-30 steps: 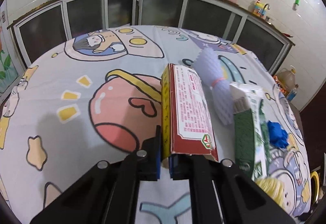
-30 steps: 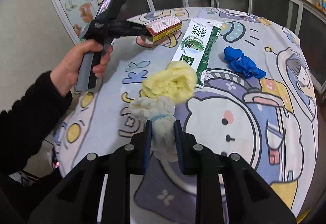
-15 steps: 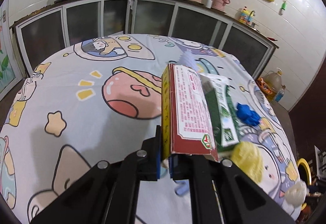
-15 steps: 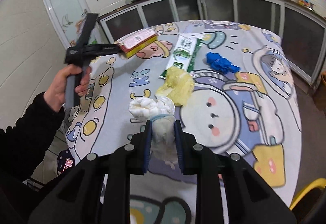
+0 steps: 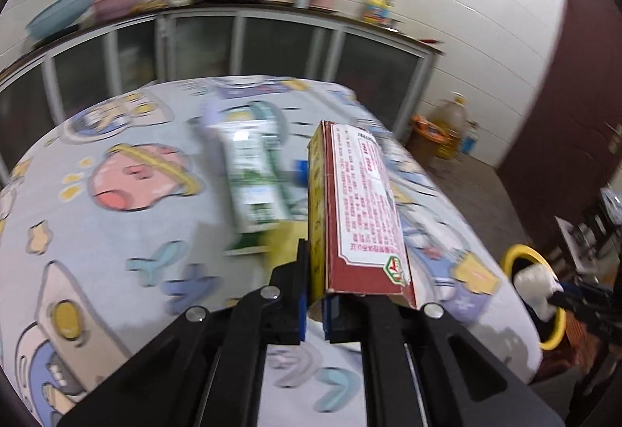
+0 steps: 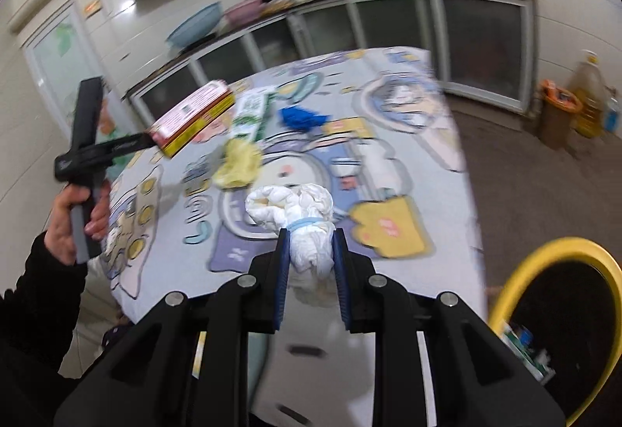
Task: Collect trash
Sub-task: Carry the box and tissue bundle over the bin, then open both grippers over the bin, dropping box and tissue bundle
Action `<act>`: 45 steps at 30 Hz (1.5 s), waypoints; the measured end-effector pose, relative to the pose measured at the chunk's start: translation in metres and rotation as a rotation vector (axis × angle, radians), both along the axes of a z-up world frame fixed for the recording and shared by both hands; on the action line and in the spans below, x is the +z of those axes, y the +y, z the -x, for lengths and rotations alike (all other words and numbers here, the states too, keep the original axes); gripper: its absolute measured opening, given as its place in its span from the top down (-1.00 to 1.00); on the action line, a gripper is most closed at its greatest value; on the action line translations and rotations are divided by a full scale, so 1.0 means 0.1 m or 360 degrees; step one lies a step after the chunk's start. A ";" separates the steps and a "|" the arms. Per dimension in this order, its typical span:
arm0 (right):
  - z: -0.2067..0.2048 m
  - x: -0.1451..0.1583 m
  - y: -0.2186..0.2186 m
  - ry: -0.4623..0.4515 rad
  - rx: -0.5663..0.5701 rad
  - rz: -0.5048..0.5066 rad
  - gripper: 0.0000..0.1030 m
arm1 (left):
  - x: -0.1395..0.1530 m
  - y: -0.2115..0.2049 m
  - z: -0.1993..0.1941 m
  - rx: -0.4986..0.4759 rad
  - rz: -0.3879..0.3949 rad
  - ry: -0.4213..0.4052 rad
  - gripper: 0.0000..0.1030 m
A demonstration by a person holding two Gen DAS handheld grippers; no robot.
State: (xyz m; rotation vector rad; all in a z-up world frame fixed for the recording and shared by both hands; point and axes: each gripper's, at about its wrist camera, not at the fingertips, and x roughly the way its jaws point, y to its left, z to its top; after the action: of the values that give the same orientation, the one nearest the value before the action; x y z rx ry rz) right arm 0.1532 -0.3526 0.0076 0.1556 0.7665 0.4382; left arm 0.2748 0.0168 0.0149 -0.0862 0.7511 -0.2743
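My left gripper is shut on the flap of a red and yellow carton, held above the cartoon tablecloth; the same carton shows in the right wrist view. My right gripper is shut on a white crumpled wad tied with a blue band, near the table's right edge. That wad appears over a yellow-rimmed bin in the left wrist view. A green and white milk carton, a yellow wad and a blue wad lie on the cloth.
The yellow-rimmed bin stands on the floor right of the table, with trash inside. An oil jug and an orange-rimmed bucket sit by the far wall. Glass-door cabinets run behind the table. A hand holds the left gripper's handle.
Both grippers have swung right with their loads, toward the table's right edge. The yellow bin has come into view. The view has blurred with the motion.
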 end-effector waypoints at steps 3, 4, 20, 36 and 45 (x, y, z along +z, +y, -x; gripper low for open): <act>0.11 0.00 -0.31 -0.0007 -0.0134 0.0007 0.58 | 0.03 -0.42 0.04 -0.0144 0.0004 0.0002 0.91; 0.15 -0.01 -0.44 -0.0012 -0.0198 0.0028 0.58 | 0.03 -0.55 0.04 -0.0186 0.0001 0.0002 0.91; 0.60 -0.44 -1.87 0.0109 -0.0915 0.0075 0.58 | -0.35 -2.77 0.27 -0.0879 -0.0059 0.0157 0.91; 0.79 -0.85 -2.41 0.0262 -0.1120 -0.0027 0.54 | -0.73 -3.88 0.45 -0.1130 -0.0144 0.0281 0.90; 0.94 -0.88 -2.64 0.0281 -0.1220 -0.0085 0.07 | -0.61 -3.99 0.50 -0.1127 -0.0078 0.0215 -0.27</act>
State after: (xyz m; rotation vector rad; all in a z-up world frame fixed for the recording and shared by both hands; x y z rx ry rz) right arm 0.0596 -0.6163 -0.0800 0.5204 0.8053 -0.2872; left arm 0.2249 -0.3821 -0.0461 0.2163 0.9050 -0.9298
